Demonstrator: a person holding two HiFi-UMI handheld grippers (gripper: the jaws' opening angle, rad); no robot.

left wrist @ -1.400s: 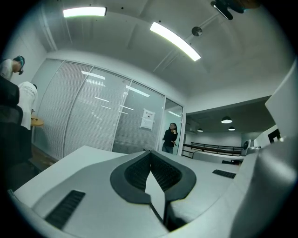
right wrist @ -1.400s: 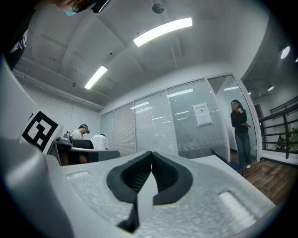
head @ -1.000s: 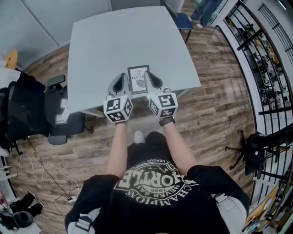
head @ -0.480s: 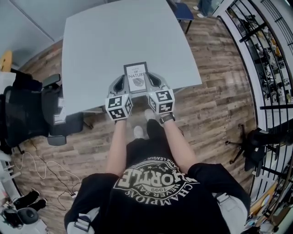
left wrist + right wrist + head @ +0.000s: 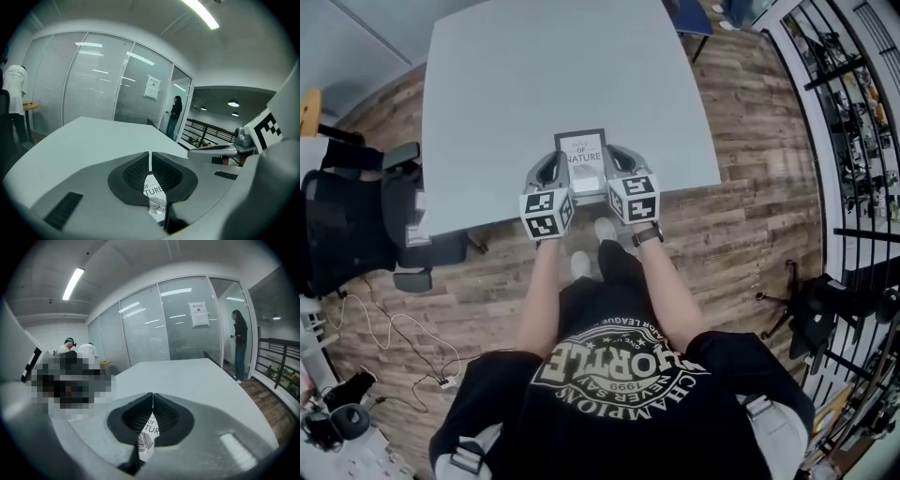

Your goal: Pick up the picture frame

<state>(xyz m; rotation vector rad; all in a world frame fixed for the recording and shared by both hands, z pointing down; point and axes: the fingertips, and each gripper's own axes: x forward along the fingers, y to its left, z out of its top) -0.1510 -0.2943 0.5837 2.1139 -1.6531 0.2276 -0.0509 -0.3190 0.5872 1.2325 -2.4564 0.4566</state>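
Head view, starting at 9 o'clock: a black office chair [image 5: 347, 225] stands beside the grey table [image 5: 534, 66]. Next comes the left hand-held gripper [image 5: 550, 164], jaws clenched on nothing, just at the 9 o'clock side of the picture frame [image 5: 582, 154]. The frame sits near the table's 6 o'clock edge, and at its 3 o'clock side is the right hand-held gripper [image 5: 617, 156], likewise clenched and empty.
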